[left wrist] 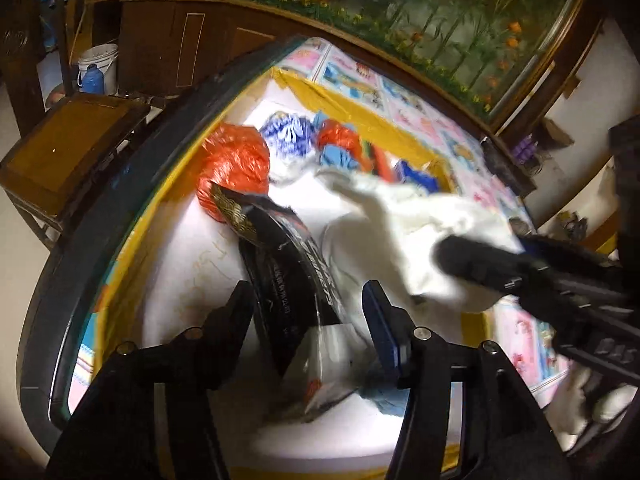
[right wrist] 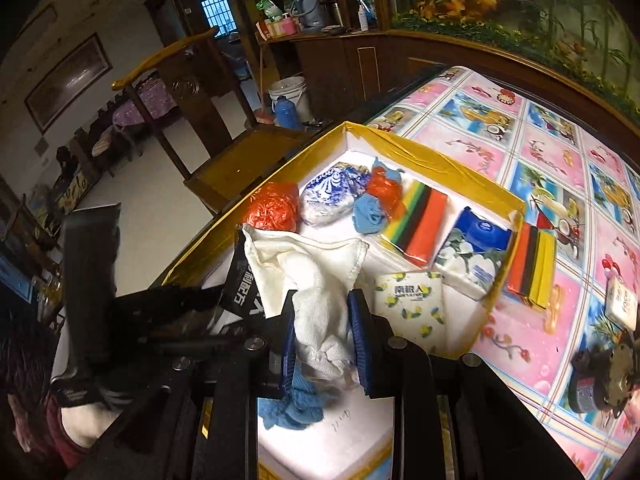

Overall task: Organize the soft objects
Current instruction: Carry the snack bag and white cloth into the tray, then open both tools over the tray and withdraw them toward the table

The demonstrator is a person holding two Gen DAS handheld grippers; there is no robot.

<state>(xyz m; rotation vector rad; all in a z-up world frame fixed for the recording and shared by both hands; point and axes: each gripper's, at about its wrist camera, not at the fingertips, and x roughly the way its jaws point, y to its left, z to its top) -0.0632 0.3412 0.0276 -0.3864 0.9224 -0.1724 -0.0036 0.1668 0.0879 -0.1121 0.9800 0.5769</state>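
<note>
A white foam box with a yellow taped rim [left wrist: 340, 100] [right wrist: 420, 148] holds soft things: an orange bag [left wrist: 234, 160] [right wrist: 274, 208], a blue-and-white bag [right wrist: 332, 196], a blue rag [right wrist: 368, 212], a striped sponge [right wrist: 420, 224] and tissue packs [right wrist: 412, 304]. My left gripper [left wrist: 310, 312] is open over the box's near end. A black packet [left wrist: 288, 264] [right wrist: 242, 292] lies loose between its fingers. My right gripper [right wrist: 322, 304] [left wrist: 480, 264] is shut on a white cloth [right wrist: 312, 268] [left wrist: 400, 232] that hangs over the box. Another blue rag [right wrist: 292, 408] lies below it.
The box sits at the edge of a table with a pink and blue patterned cover [right wrist: 520, 160]. A second striped sponge [right wrist: 532, 264] lies outside the box, with a small white pack [right wrist: 622, 300] and a dark device [right wrist: 600, 376] further right. A wooden chair [left wrist: 68, 152] stands beside the table.
</note>
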